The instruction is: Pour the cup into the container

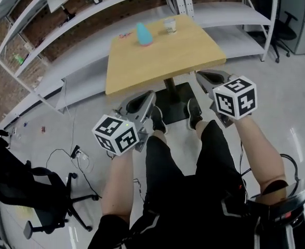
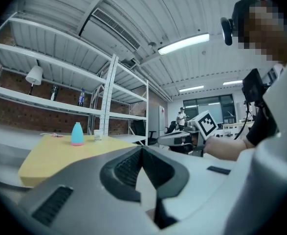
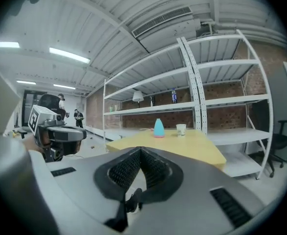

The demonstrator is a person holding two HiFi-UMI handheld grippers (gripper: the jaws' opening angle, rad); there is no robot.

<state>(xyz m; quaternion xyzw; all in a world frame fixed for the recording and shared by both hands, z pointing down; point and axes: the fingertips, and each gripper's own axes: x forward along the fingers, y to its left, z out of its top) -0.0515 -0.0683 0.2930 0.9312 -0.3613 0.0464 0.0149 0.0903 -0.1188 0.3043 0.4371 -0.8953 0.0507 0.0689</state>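
Observation:
A white paper cup (image 1: 170,25) and a blue bottle-shaped container (image 1: 144,34) with a pink base stand at the far end of a yellow wooden table (image 1: 162,61). Both grippers hover short of the table's near edge, above the person's knees. My left gripper (image 1: 148,98) is shut with nothing in it, its pads meeting in the left gripper view (image 2: 142,152). My right gripper (image 1: 203,78) is also shut and holds nothing (image 3: 141,153). The right gripper view has the container (image 3: 159,128) and cup (image 3: 181,129) far ahead on the table.
White metal shelving (image 1: 90,14) runs behind and beside the table. A black office chair (image 1: 22,191) stands on the floor at left, with cables (image 1: 74,152) nearby. The table's dark pedestal base (image 1: 173,100) sits by the person's feet.

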